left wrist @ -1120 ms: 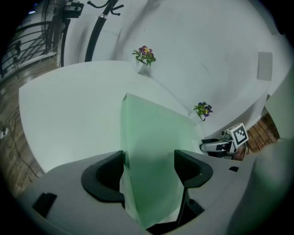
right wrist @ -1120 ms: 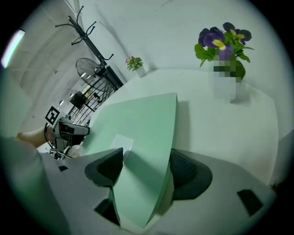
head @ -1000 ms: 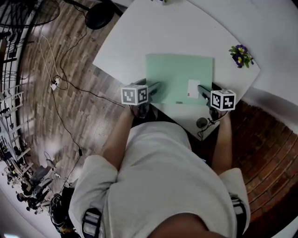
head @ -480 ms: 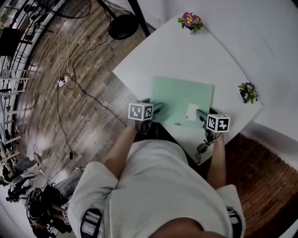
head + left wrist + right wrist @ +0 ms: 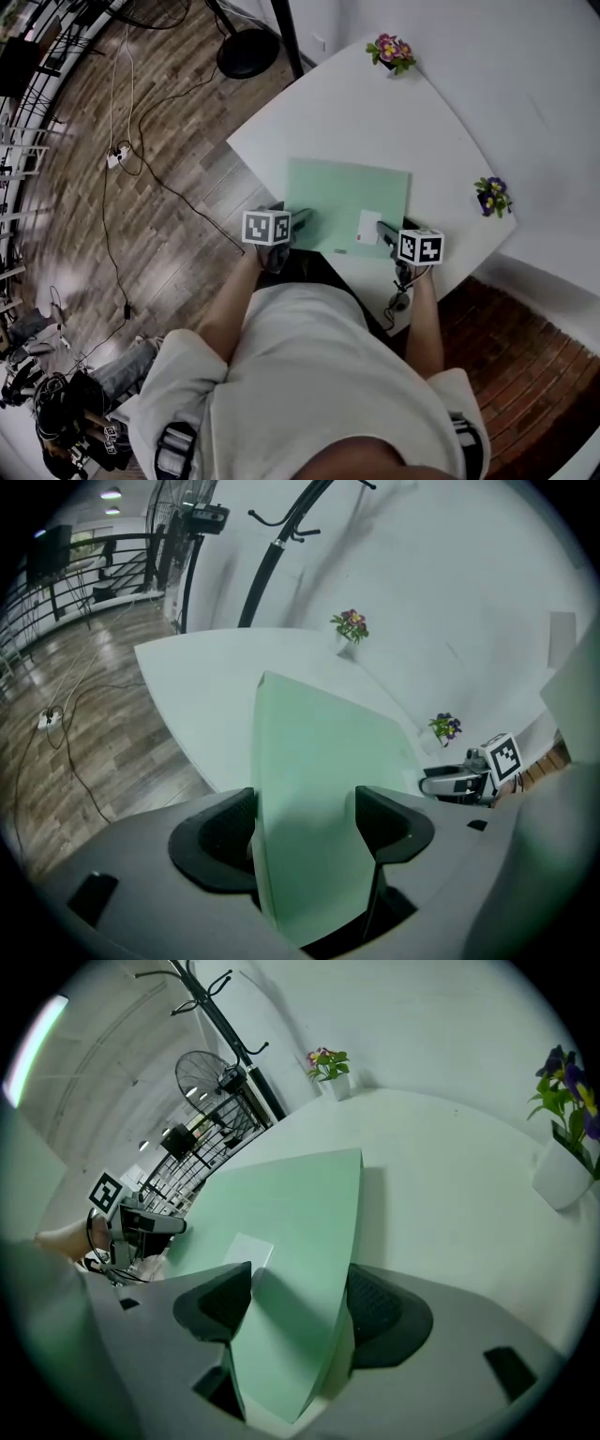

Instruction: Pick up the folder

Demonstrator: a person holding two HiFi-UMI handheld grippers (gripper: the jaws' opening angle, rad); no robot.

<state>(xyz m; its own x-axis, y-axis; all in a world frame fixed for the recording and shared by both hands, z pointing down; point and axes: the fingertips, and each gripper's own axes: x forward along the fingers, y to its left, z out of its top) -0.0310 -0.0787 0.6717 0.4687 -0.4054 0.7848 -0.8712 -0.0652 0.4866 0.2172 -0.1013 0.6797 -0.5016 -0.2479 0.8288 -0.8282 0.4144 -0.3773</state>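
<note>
A pale green folder (image 5: 342,195) with a small white label (image 5: 367,223) sits over the near part of the white table (image 5: 375,112). My left gripper (image 5: 302,223) holds its near left corner and my right gripper (image 5: 375,228) its near right corner. In the left gripper view the folder (image 5: 319,752) runs between the dark jaws of the left gripper (image 5: 305,822), which is shut on it. The right gripper view shows the folder (image 5: 291,1213) clamped the same way in the right gripper (image 5: 291,1302). The sheet throws a shadow on the table beside it.
Two small flower pots stand on the table, one at the far corner (image 5: 392,49) and one at the right edge (image 5: 491,195). A coat stand's round base (image 5: 248,52) and cables (image 5: 122,155) are on the wooden floor to the left. A floor fan (image 5: 211,1077) stands beyond the table.
Both grippers and the folder have shifted a little left and towards me across the table. The head camera has also moved.
</note>
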